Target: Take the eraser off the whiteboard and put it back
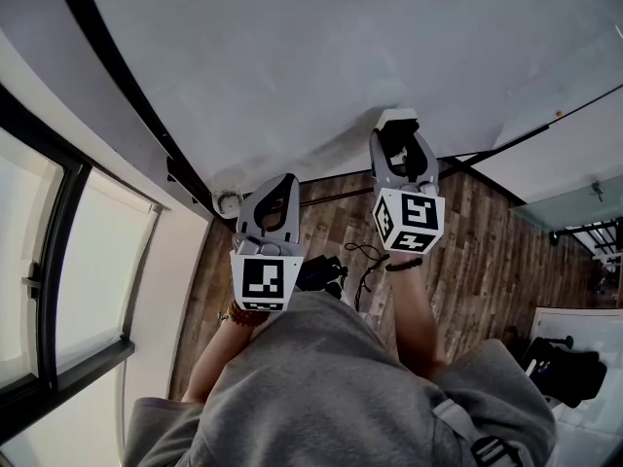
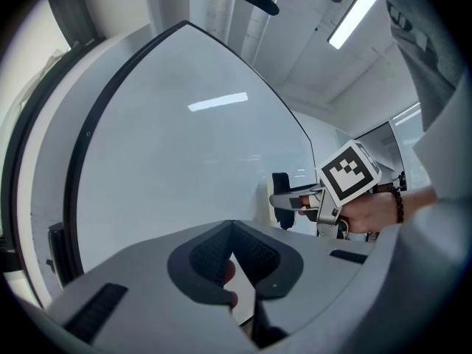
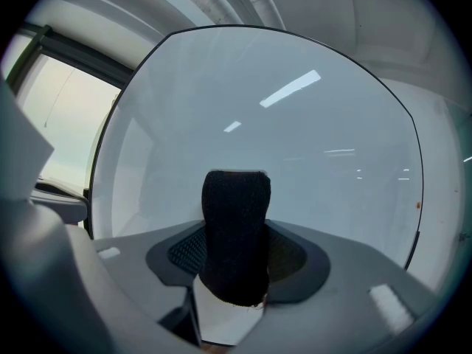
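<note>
We have the black-felt, white-backed block eraser (image 3: 236, 227) in the right gripper (image 1: 398, 134). Its fingers (image 3: 184, 251) are closed on the eraser's sides, and the felt strip stands up between them, facing the large white black-framed whiteboard (image 1: 321, 56). From the head view the eraser sits close against the board near its lower edge. We cannot tell from any view whether the felt touches the surface or hangs just off it.

The left gripper (image 2: 232, 227) waits near the board's lower left corner, well apart from the eraser. Its fingers (image 2: 210, 253) are closed together with nothing between them, and it has no part in the work.

We judge that we are at the turn of the task. The eraser is in our grip and is either just off the board or just about to go back on. For the return, we would bring the eraser flat against the board near that lower edge. We would check that it clings there before we spread the right fingers, then draw the gripper straight back so we do not drag it loose.
</note>
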Demonstrator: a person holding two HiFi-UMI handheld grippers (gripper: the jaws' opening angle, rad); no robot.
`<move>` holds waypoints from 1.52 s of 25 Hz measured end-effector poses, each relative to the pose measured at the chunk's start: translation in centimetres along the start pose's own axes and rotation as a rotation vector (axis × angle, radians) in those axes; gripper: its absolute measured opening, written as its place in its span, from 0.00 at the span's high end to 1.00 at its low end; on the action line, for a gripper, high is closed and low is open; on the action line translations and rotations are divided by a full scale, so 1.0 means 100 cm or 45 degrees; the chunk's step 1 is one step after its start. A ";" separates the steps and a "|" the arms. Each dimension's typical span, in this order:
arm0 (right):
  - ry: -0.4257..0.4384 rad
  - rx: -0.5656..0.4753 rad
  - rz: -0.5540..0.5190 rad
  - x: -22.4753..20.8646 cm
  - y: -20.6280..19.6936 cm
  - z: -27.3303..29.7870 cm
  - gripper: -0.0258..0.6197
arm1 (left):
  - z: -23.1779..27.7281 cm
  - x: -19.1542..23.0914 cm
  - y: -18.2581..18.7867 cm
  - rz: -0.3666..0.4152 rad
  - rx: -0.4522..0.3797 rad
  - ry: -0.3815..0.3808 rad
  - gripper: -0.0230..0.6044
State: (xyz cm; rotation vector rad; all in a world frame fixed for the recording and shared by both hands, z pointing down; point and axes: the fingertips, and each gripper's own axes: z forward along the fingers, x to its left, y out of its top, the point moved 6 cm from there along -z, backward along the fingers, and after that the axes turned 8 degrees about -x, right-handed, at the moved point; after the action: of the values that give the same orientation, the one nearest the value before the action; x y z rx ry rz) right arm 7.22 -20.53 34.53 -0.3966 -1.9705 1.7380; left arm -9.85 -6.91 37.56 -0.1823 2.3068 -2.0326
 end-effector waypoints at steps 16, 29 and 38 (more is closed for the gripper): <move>-0.028 -0.004 0.034 -0.001 0.000 -0.033 0.60 | -0.009 -0.018 -0.002 -0.004 0.014 -0.066 0.95; -0.066 -0.007 0.047 -0.002 -0.001 -0.067 0.60 | -0.019 -0.048 -0.003 -0.020 0.036 -0.163 0.95; -0.078 -0.002 0.046 0.003 -0.001 -0.091 0.60 | -0.023 -0.064 -0.003 -0.013 0.028 -0.215 0.95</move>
State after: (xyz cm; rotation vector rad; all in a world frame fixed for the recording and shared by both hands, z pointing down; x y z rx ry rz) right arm 11.76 -12.71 35.40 -0.3861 -2.0196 1.7911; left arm -3.74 -3.82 37.95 -0.3503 2.1863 -1.9630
